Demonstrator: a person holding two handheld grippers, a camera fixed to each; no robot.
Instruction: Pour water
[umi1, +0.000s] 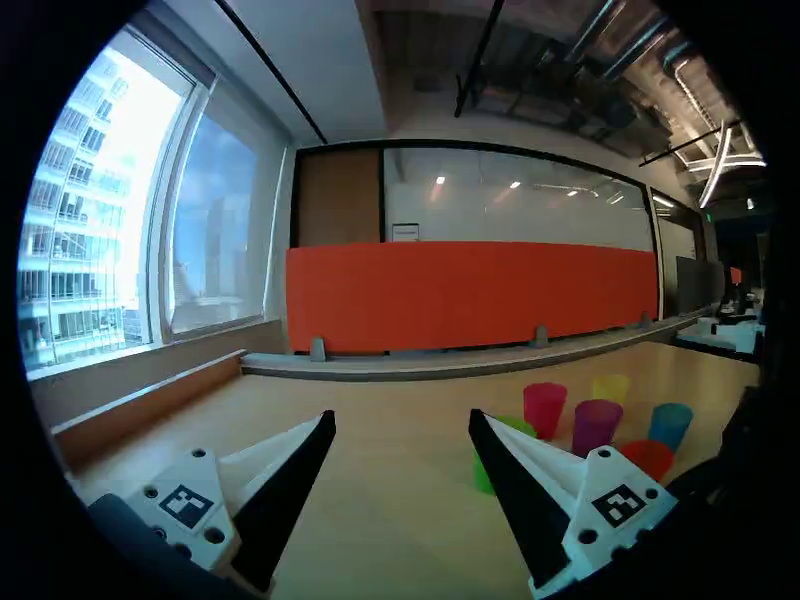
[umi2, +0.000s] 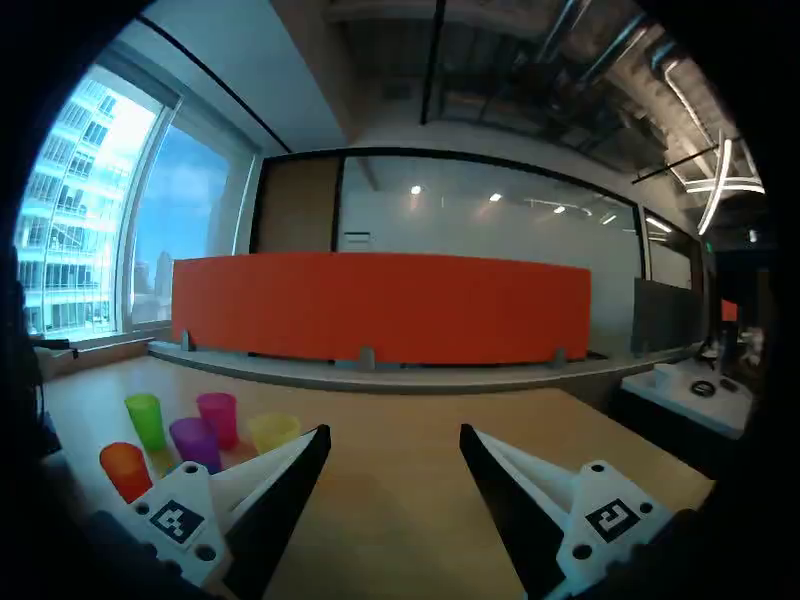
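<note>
**Left gripper view.** Jaws of the left gripper (umi1: 401, 414) stand wide apart and hold nothing, above a pale wooden worktop (umi1: 400, 520). Six translucent plastic cups stand upright in a loose cluster to the right of the jaws. The green cup (umi1: 480, 472) is partly hidden behind the right finger. Beyond it are the pink cup (umi1: 544, 408) and purple cup (umi1: 595, 425), and the yellow cup (umi1: 611, 388) is farthest back. The blue cup (umi1: 669, 424) and red-orange cup (umi1: 648, 457) are at the right. An orange partition (umi1: 470, 295) closes the far edge.

**Right gripper view.** Jaws of the right gripper (umi2: 394, 430) are likewise spread and empty. Five of the cups stand at lower left: green cup (umi2: 146, 420), pink cup (umi2: 217, 418), purple cup (umi2: 194, 442) and red-orange cup (umi2: 126, 470). The yellow cup (umi2: 272, 431) is just beside the left finger.
</note>
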